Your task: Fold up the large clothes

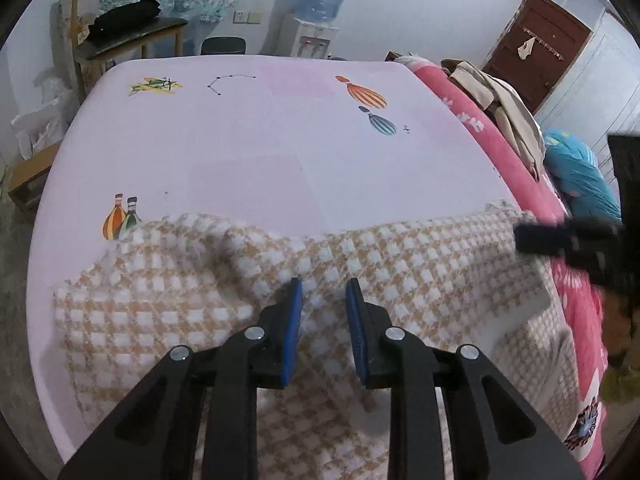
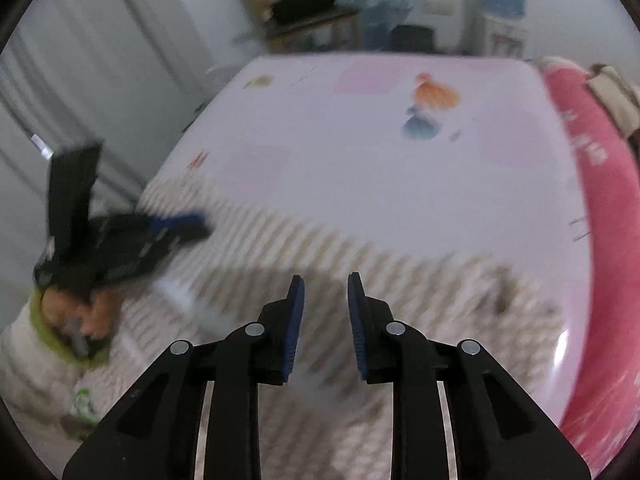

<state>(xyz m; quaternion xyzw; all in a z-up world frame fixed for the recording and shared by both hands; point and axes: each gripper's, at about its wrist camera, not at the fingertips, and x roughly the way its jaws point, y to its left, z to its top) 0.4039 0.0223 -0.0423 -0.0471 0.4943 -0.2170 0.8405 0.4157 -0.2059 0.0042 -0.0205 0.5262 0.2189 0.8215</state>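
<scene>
A beige-and-white checked garment (image 1: 200,300) lies rumpled across the near part of a pale pink bed sheet (image 1: 260,128) printed with small balloons. My left gripper (image 1: 324,282) hovers just over the cloth, its blue pads apart with nothing between them. At the right edge of the left wrist view, my right gripper (image 1: 560,236) reaches the garment's far corner. The blurred right wrist view shows the right gripper (image 2: 325,278) open above the garment (image 2: 280,240), with the left gripper (image 2: 176,228) and a hand (image 2: 92,312) at the left.
A pink floral blanket (image 1: 480,128) runs along the bed's right side, with beige clothes (image 1: 504,108) and a blue bundle (image 1: 580,176) on it. Beyond the bed stand a wooden chair (image 1: 132,32), a water dispenser (image 1: 316,20) and a brown door (image 1: 536,48).
</scene>
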